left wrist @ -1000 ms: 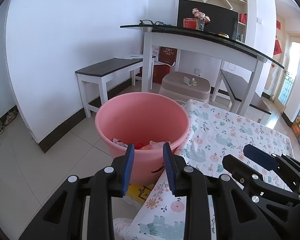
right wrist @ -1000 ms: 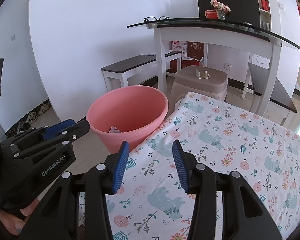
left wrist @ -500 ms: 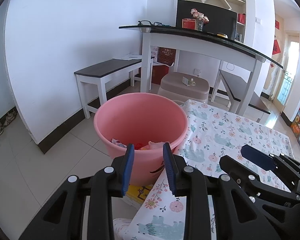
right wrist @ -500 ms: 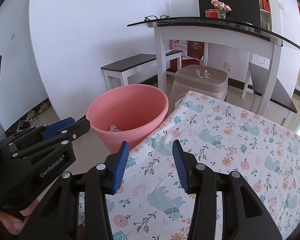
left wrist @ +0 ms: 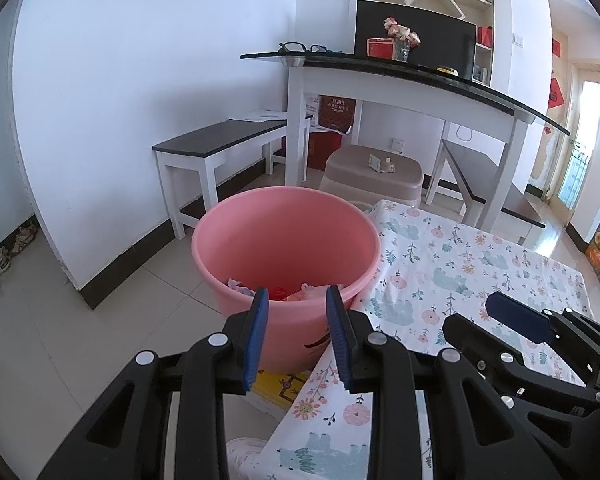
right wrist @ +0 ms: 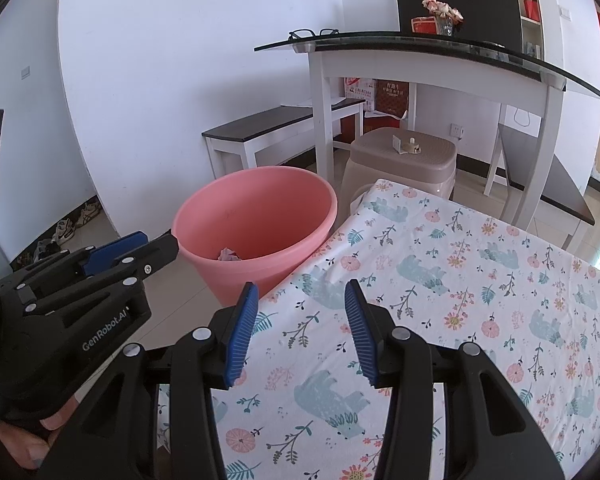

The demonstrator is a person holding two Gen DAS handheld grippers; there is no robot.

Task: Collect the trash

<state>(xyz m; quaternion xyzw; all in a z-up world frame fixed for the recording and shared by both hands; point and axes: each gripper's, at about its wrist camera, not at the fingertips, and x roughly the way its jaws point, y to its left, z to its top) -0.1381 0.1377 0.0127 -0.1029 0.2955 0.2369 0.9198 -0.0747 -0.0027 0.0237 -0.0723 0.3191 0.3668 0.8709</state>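
We are in a white-walled room with a tiled floor, facing a table under a floral cloth [right wrist: 440, 280], with a glass-topped desk [right wrist: 440, 50] and a beige stool [right wrist: 404, 160] behind it. The cloth shows no litter in either view, so we judge the collecting close to finished. What trash we can see, crumpled pinkish and red scraps [left wrist: 284, 292], lies at the bottom of the pink bucket [left wrist: 260, 240], which stands on the floor touching the table's left edge. Our left gripper [left wrist: 296, 336] hovers before the bucket's near rim, jaws parted and empty; our right gripper [right wrist: 300, 332] hangs over the cloth, jaws wider apart, also empty.
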